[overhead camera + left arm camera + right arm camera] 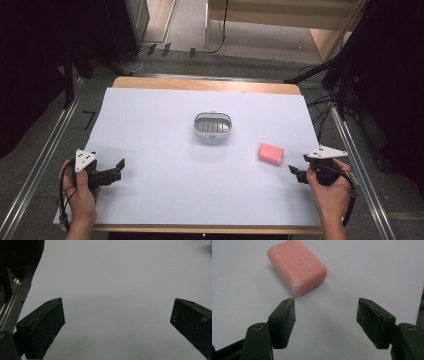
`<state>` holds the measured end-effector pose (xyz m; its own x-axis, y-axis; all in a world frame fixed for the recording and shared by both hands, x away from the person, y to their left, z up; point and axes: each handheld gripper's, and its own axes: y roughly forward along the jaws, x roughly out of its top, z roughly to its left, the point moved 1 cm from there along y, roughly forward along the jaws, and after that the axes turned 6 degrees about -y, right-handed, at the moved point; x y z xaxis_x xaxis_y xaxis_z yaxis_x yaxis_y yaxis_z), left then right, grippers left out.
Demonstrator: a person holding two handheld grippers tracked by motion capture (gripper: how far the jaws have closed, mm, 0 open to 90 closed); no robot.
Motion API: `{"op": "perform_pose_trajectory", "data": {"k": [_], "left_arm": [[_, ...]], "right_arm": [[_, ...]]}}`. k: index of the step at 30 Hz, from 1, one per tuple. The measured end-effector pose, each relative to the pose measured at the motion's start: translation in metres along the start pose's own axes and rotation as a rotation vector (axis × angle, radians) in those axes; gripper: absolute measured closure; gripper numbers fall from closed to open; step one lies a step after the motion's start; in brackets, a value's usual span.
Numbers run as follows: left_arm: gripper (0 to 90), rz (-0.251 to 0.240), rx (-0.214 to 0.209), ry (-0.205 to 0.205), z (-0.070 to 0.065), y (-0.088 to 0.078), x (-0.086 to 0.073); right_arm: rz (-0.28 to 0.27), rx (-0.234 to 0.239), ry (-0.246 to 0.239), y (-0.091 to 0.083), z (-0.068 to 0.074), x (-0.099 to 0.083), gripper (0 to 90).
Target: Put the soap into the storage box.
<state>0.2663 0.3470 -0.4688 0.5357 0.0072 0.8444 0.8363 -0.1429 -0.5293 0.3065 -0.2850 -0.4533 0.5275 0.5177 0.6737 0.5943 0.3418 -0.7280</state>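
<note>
White sheet [165, 190] is covering the table. Left gripper [119, 169] is sitting at about 8 o'clock on the sheet, jaws spread wide and empty, nothing but bare paper between them in the left gripper view. Grey slotted soap dish [213, 125] is standing near centre, toward 12 o'clock. Pink soap bar [271, 153] is lying flat at roughly 3 o'clock, well apart from the dish. Right gripper [295, 171] is hovering at 4 o'clock, just beside the bar; jaws parted, gripping nothing, soap ahead of the tips, probably not touching.
</note>
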Motion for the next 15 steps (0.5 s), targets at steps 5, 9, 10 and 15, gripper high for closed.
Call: {"op": "perform_pose_trajectory", "data": {"k": [5,9,10,15], "left_arm": [[0.0,-0.003,-0.005,0.008,0.000,0.000,0.000],[0.0,-0.003,-0.005,0.006,0.000,0.000,0.000],[0.0,-0.003,-0.005,0.005,0.000,0.000,0.000],[0.0,-0.001,-0.007,0.000,0.000,0.000,0.000]], "right_arm": [[0.032,0.014,-0.060,0.005,0.002,0.014,32.4],[0.042,0.039,-0.088,0.009,0.002,0.024,33.4],[0.050,0.044,-0.088,0.010,0.002,0.026,33.5],[0.058,0.053,-0.114,0.014,0.000,0.033,33.5]]}}
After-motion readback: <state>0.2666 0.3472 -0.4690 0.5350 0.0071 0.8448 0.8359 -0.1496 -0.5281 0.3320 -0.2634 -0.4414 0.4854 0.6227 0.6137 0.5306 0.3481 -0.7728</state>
